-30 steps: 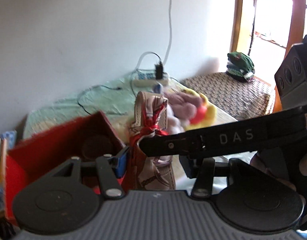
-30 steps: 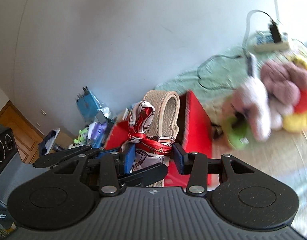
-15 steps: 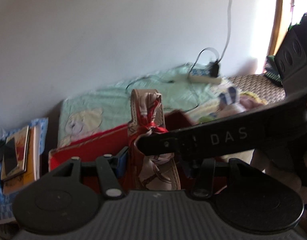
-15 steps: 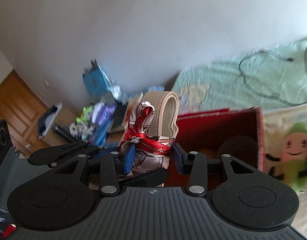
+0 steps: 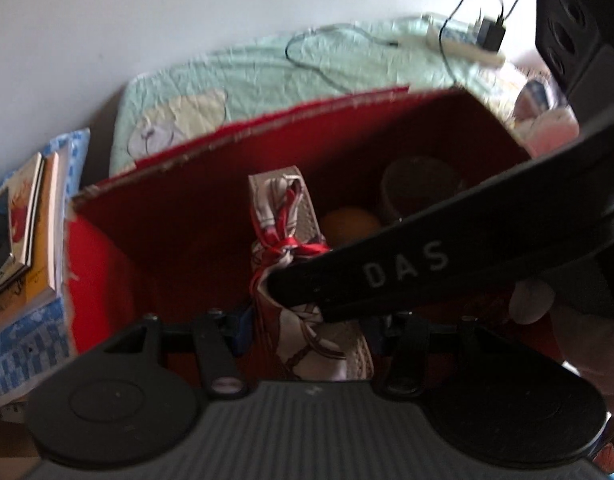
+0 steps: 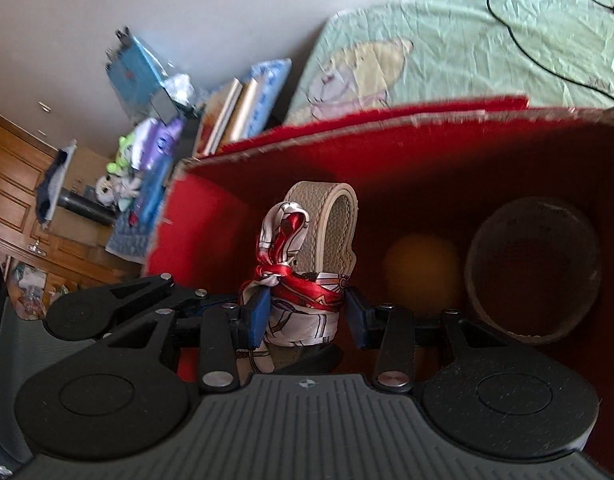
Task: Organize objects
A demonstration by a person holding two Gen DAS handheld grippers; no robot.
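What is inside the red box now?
Inside the red box I see an orange ball, a round dark container and the beige strap with a scarf, held by both tongs. The box floor beneath them is hidden.

The only readable text is "DAS", in pale capital letters on the black bar of the right gripper that crosses the left wrist view. The book covers at the left edge carry marks too blurred to read, and the blue packages in the right wrist view show no legible print.
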